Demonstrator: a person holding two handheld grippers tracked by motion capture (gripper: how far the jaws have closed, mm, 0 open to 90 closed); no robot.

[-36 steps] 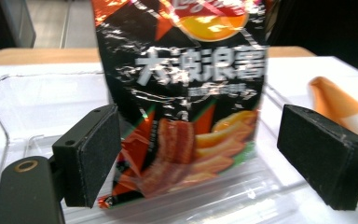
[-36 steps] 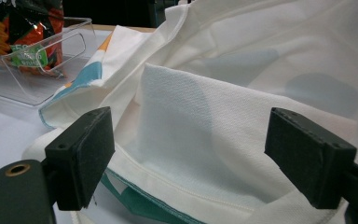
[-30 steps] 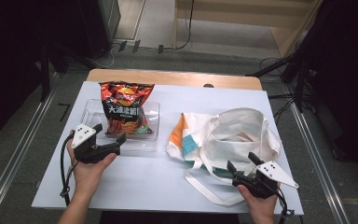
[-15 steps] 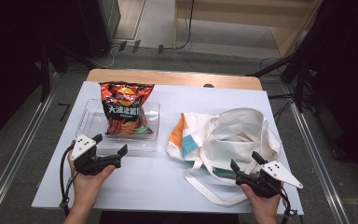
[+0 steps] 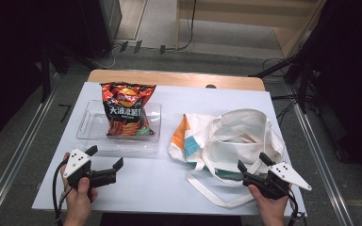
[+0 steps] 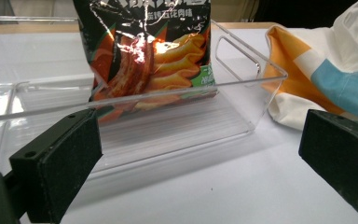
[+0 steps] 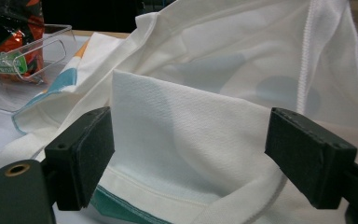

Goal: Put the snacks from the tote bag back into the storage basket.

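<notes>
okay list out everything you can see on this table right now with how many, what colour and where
chip bag: one, red and orange, lying in the tray, far left
clear tray: one, transparent, left half of the table
tote bag: one, white with orange, blue and teal patches, right half, its strap trailing toward the near edge
table: one, white top with a wooden far edge
left gripper: one, black, near left, open, in the person's hand
right gripper: one, black, near right at the bag's edge, open, in the person's hand
</notes>
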